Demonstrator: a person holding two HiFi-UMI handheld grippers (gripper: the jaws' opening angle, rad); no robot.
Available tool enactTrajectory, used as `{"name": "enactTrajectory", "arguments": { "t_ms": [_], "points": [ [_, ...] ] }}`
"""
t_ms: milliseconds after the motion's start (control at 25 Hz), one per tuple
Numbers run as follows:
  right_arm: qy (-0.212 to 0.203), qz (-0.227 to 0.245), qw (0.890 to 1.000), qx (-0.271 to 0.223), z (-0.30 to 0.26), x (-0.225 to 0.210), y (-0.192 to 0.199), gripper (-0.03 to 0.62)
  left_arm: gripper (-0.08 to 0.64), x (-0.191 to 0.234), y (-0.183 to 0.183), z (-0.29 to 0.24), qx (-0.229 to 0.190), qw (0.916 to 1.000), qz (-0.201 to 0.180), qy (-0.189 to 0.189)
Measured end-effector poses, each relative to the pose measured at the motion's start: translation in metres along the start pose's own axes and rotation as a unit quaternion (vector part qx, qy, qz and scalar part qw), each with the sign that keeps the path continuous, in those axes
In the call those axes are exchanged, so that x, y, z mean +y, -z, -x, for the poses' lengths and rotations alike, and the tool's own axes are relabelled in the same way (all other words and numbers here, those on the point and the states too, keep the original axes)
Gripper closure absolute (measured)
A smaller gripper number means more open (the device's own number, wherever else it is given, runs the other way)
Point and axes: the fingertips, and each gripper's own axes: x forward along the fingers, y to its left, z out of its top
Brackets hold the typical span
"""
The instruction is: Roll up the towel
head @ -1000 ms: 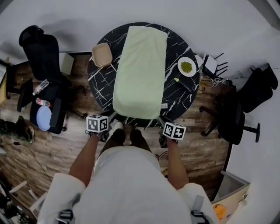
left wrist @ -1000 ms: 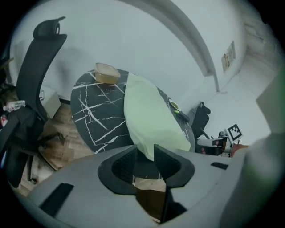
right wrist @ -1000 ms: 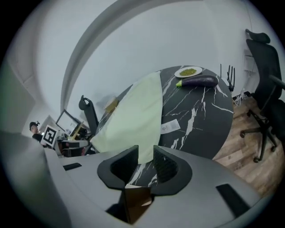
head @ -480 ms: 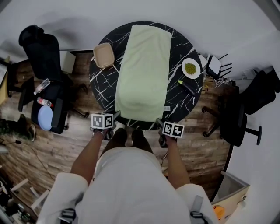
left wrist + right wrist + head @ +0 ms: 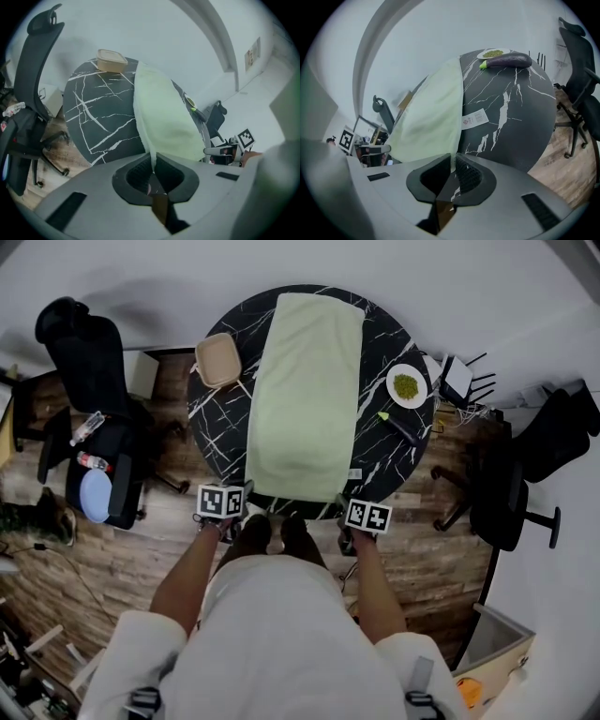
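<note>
Head view: pale green towel (image 5: pixel 305 399) lies flat lengthwise across round black marble table (image 5: pixel 211 427), near end at table edge before me. My left gripper (image 5: pixel 247 493) at near left corner, my right gripper (image 5: pixel 340 500) at near right corner.

Left gripper view: jaws just closed, pinched tight on towel (image 5: pixel 164 117) corner edge.

Right gripper view: jaws just closed, clamping towel (image 5: pixel 431 117) corner. White label (image 5: pixel 476 118) on table just beside towel edge.
</note>
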Motion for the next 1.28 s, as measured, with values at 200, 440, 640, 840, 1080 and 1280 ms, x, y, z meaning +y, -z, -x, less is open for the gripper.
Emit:
{"name": "enactTrajectory", "arguments": {
  "t_ms": [200,440,640,840,1080,1280],
  "points": [
    [-0.023,-0.055,0.998,-0.026,0.015,-0.006,0.01,0.569,0.551,0.006,0.012,0.011,-0.015,0.9986,0.049,0.01],
    [-0.036,-0.096,0.994,-0.033,0.028,-0.007,0.036,0.568,0.551,0.008,0.042,0.019,-0.013,0.9957,0.091,0.018],
    [-0.036,-0.107,0.993,-0.028,0.041,-0.005,0.059,0.568,0.551,0.006,0.066,0.031,-0.011,0.9939,0.107,0.023],
    [-0.064,-0.115,0.989,-0.069,0.058,0.008,0.03,0.568,0.551,-0.004,0.034,0.047,-0.067,0.9878,0.13,0.055],
    [-0.09,-0.162,0.977,-0.108,0.051,0.012,-0.031,0.566,0.551,0.003,-0.018,0.034,-0.091,0.9802,0.166,0.058],
    [-0.069,-0.184,0.976,-0.094,0.029,0.005,-0.057,0.565,0.551,0.015,-0.045,0.014,-0.081,0.9764,0.196,0.043]
  ]
}}
